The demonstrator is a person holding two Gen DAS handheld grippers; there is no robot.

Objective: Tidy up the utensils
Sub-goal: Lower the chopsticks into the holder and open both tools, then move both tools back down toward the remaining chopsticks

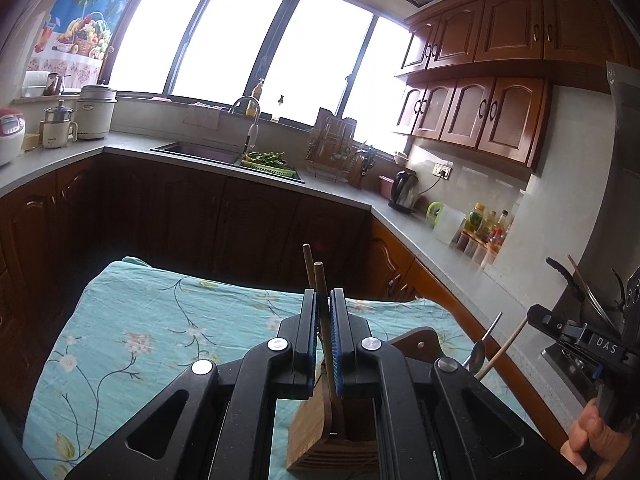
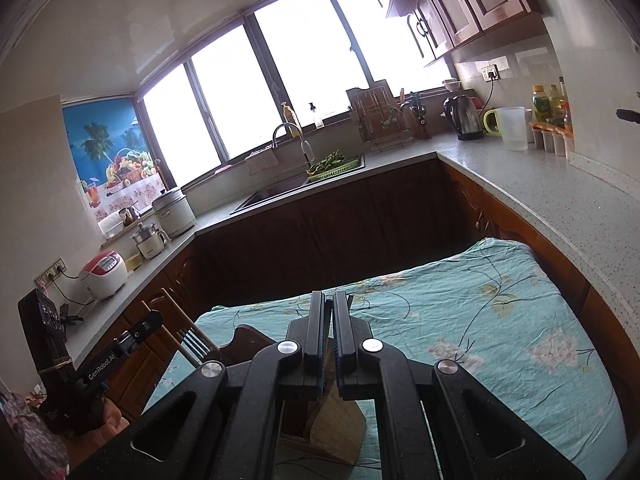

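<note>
Your left claw clamps a pair of chopsticks above the wooden holder; your right claw is nearly together, seemingly empty; a spoon already stands stowed.

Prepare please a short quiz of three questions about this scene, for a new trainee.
1. True or false: the left gripper is closed on a pair of wooden chopsticks.
2. Which thing stands under both grippers? A) wooden utensil holder B) plate C) basket
3. Fill in: the holder rests on a teal ____ cloth.

Key:
1. True; the chopsticks rise between its pads, lower ends in the holder.
2. A. The right gripper is nearly closed above it; whether it holds something is unclear.
3. floral
</note>
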